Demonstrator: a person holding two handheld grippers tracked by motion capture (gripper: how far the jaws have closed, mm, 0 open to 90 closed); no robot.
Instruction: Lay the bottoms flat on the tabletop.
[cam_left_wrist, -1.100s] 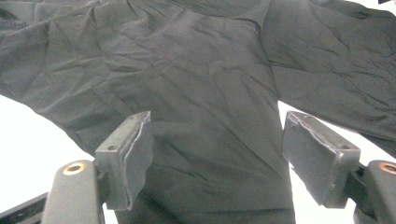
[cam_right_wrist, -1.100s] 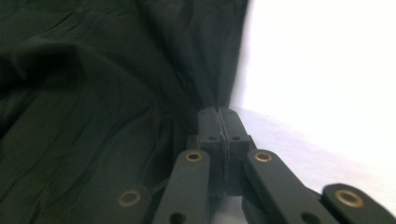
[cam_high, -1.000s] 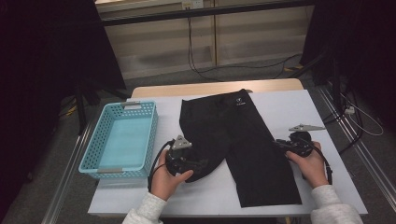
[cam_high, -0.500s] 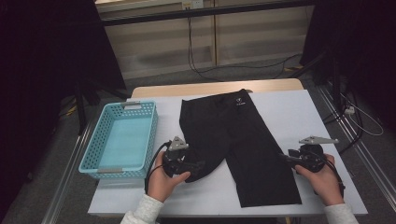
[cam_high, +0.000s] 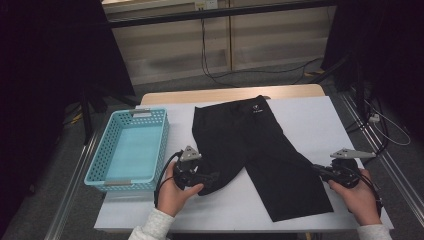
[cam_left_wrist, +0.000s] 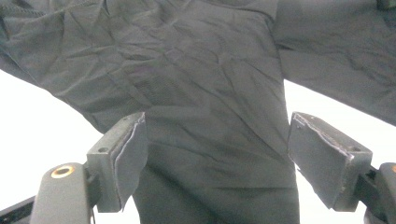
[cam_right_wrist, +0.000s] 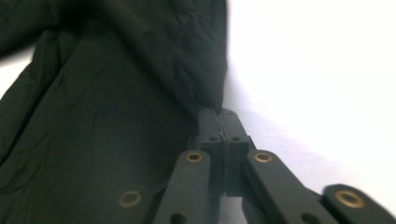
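Black claws (cam_high: 212, 177) with brass rivets; pale grey sleeves (cam_high: 152, 227).

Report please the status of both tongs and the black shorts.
Left tongs open around black fabric shorts. Right tongs shut on shorts edge. Light blue plastic basket beside, not in the way.

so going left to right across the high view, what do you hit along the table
blue basket → left gripper → black shorts → right gripper, pinched on the shorts' edge
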